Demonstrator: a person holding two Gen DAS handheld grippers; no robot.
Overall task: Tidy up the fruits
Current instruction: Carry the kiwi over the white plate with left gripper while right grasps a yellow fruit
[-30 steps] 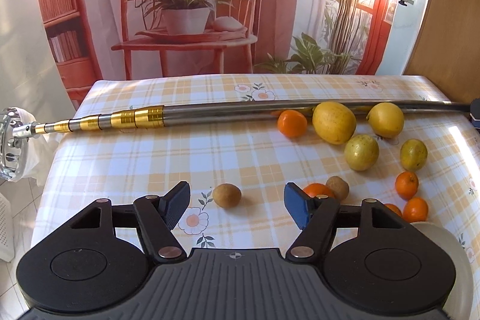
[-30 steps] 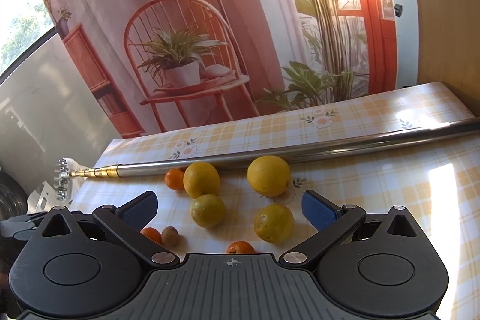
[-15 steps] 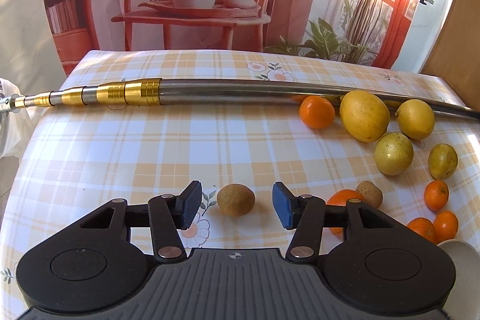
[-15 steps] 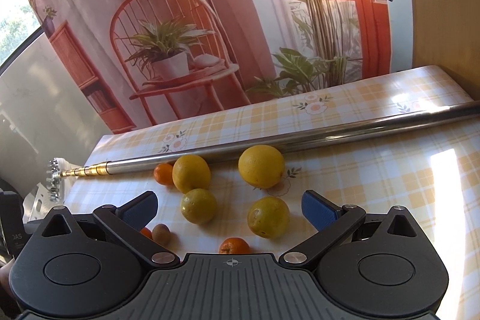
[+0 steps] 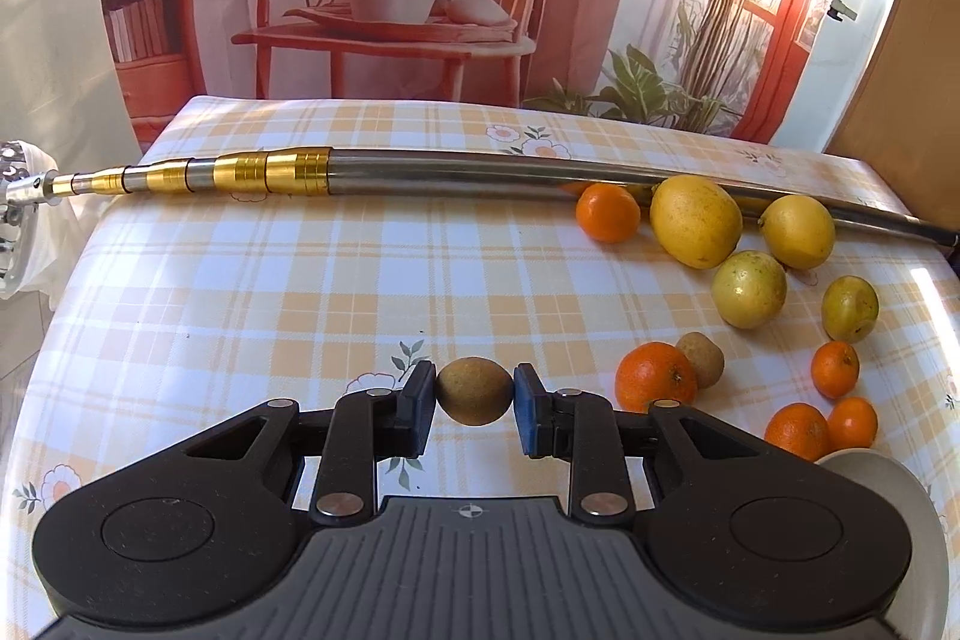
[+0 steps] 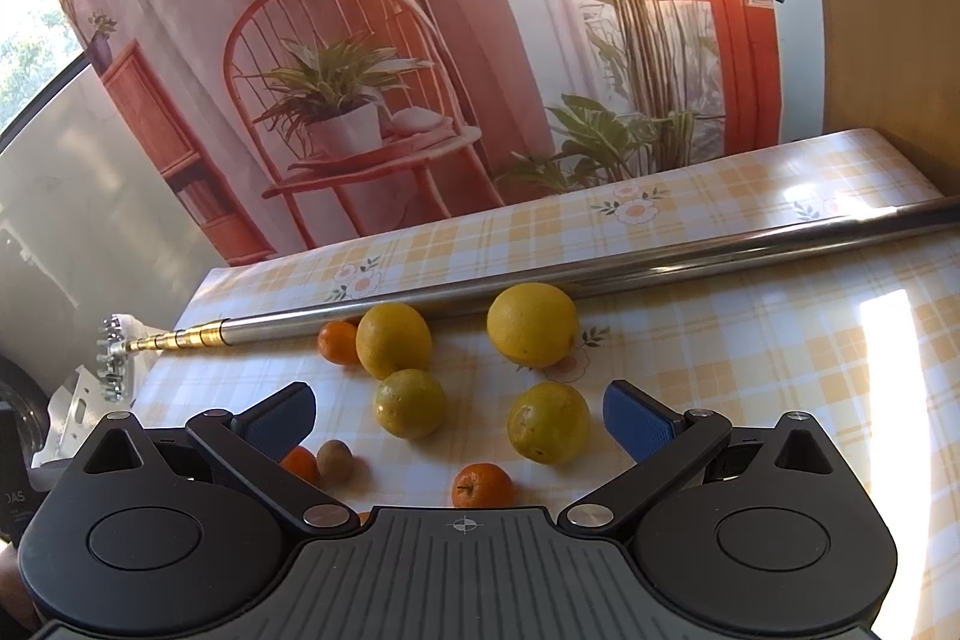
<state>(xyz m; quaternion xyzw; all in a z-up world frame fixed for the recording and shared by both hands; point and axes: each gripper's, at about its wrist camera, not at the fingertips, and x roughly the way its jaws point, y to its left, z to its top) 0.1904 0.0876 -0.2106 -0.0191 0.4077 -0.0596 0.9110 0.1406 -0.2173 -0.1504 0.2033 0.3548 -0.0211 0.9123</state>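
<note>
Since the earlier frames your left gripper [image 5: 474, 409] has moved in and its fingers [image 5: 420, 409] have closed from wide apart onto the small brown fruit [image 5: 474, 391], one pad touching each side; the right gripper [image 6: 459, 415] has barely shifted. The fruit sits right at the fingertips, low over the checked surface [image 5: 300, 292]; can't tell whether it's lifted yet. Progress: looks early. Everything else is still loose on the surface: another brown fruit [image 5: 700, 360] touching an orange mandarin [image 5: 656, 384], three more mandarins [image 5: 834, 369] at the right, one mandarin [image 5: 607, 212] by the metal pole [image 5: 480, 172], and four yellow-green citrus [image 5: 696, 222] clustered near the pole. A white rim [image 5: 888, 484] shows at the lower right of the left view, possibly a bowl or plate, likely the destination, but I can't confirm that. Right gripper fingers are spread wide and hold nothing, hovering with two of the yellow-green citrus [image 6: 548, 421] in the gap between them, no contact visible.
</note>
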